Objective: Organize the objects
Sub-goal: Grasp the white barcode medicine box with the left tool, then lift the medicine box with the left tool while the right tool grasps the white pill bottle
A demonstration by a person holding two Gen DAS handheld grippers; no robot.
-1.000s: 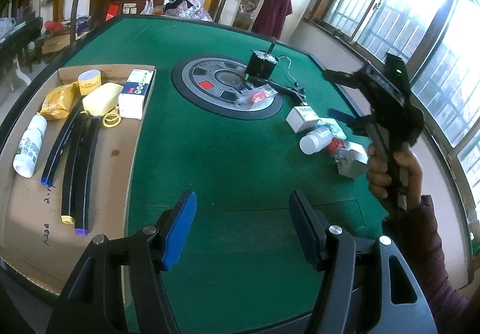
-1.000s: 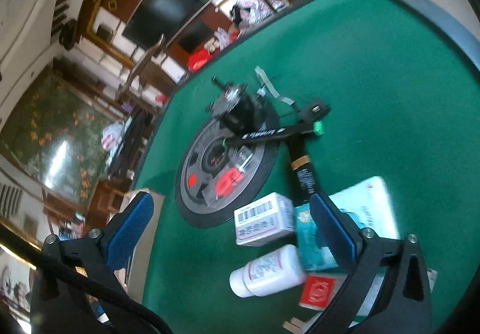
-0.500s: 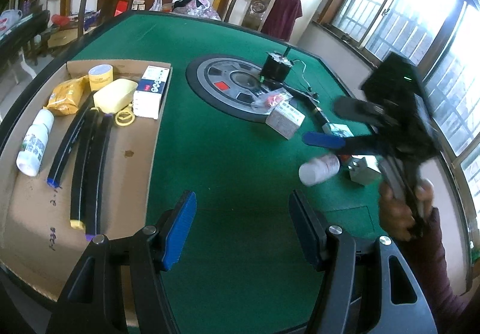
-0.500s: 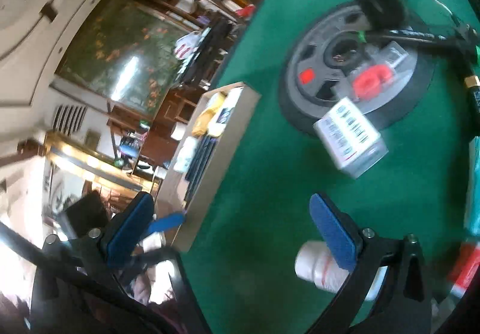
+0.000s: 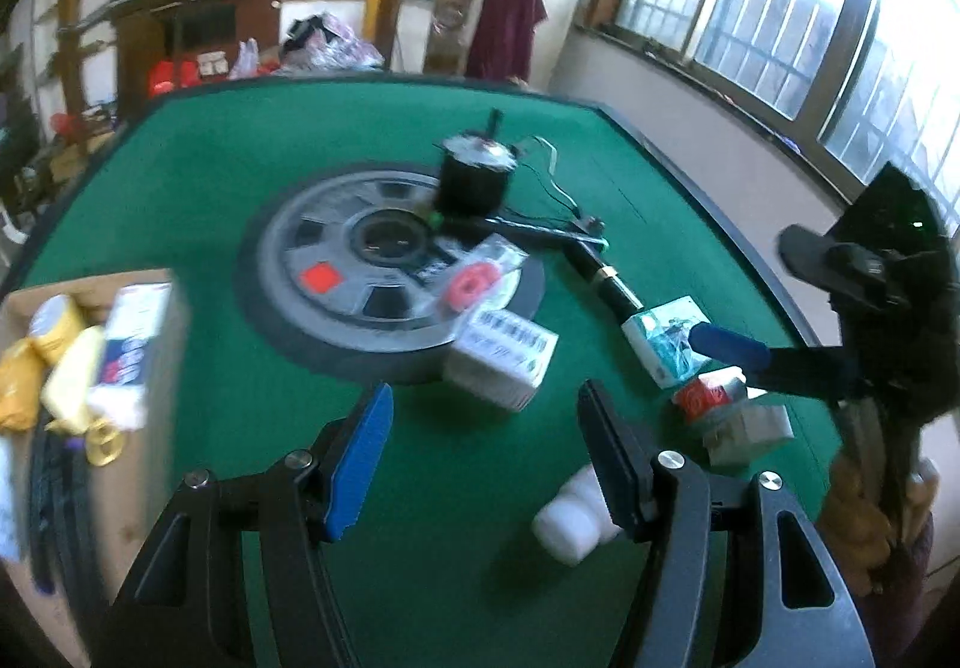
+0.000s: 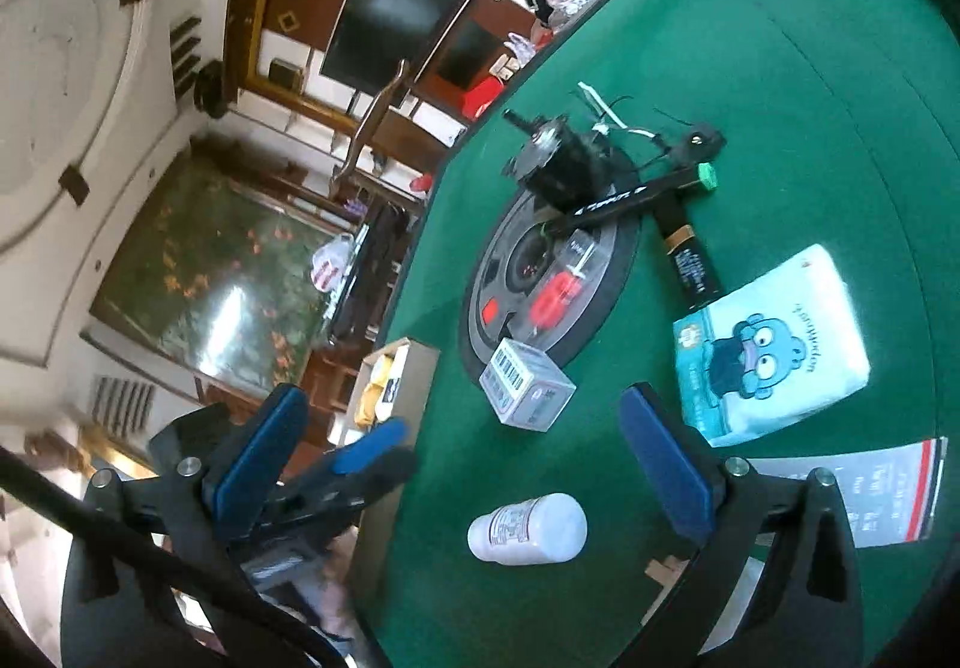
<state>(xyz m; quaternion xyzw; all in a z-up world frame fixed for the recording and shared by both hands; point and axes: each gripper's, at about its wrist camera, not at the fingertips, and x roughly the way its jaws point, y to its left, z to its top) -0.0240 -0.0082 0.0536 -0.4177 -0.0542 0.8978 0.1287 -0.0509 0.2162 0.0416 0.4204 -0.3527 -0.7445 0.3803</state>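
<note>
My left gripper (image 5: 483, 452) is open and empty above the green table (image 5: 240, 152). A white barcode box (image 5: 501, 359) lies just beyond its fingers, and a white bottle (image 5: 570, 524) lies on its side by the right finger. My right gripper (image 6: 462, 464) is open and empty; the white bottle (image 6: 528, 529) lies between its fingers and the barcode box (image 6: 527, 385) lies beyond. The right gripper also shows at the right of the left wrist view (image 5: 726, 347). A light-blue tissue pack (image 6: 774, 344) lies at the right.
A cardboard tray (image 5: 144, 428) at the left holds a yellow pouch, a tape roll, a box and black strips. A grey wheel-shaped disc (image 5: 360, 272) carries a black motor (image 5: 474, 176) and a red packet. A black tube (image 6: 690, 260), a pen and a red-and-white leaflet (image 6: 888, 494) lie nearby.
My left gripper has moved forward and right toward the barcode box and the bottle. My right gripper has swung so that the bottle now lies between its fingers. Both stay open.
</note>
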